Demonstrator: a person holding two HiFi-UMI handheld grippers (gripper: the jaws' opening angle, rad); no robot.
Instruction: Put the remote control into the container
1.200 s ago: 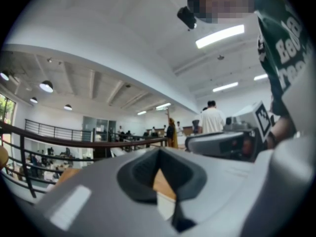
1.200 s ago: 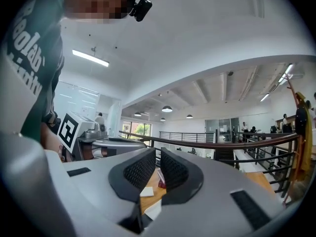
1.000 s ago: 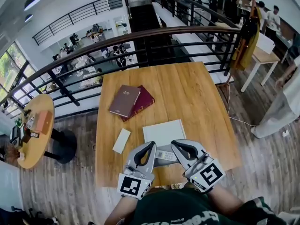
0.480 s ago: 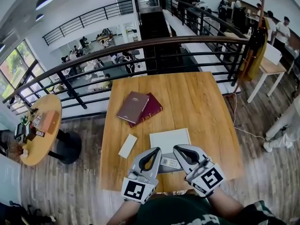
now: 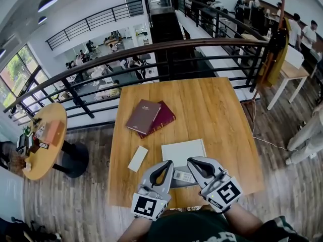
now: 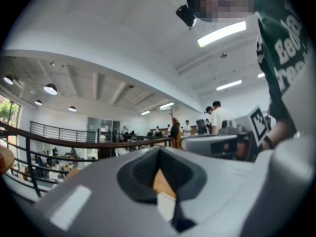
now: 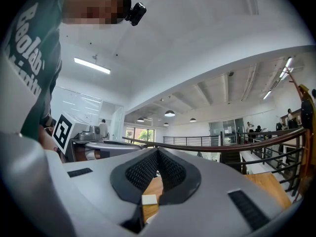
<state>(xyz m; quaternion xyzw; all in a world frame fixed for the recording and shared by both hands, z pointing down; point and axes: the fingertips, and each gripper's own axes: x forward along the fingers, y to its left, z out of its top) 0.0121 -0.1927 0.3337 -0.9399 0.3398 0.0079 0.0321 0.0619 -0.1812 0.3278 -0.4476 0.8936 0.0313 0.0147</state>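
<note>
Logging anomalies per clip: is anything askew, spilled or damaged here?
Nothing is damaged or spilled. Only the two books lie overlapped and askew on the table; the remote sits near its front edge.

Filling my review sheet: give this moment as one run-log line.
left gripper shut, empty | right gripper shut, empty | remote control on table between them, ungripped | white container beyond it

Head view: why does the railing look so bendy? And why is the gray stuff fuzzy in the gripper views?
Head view: the wide lens bows the railing into an arc. Left gripper view: the left tool sits very close to the camera, so it blurs. Right gripper view: the right tool looks sharper.
</note>
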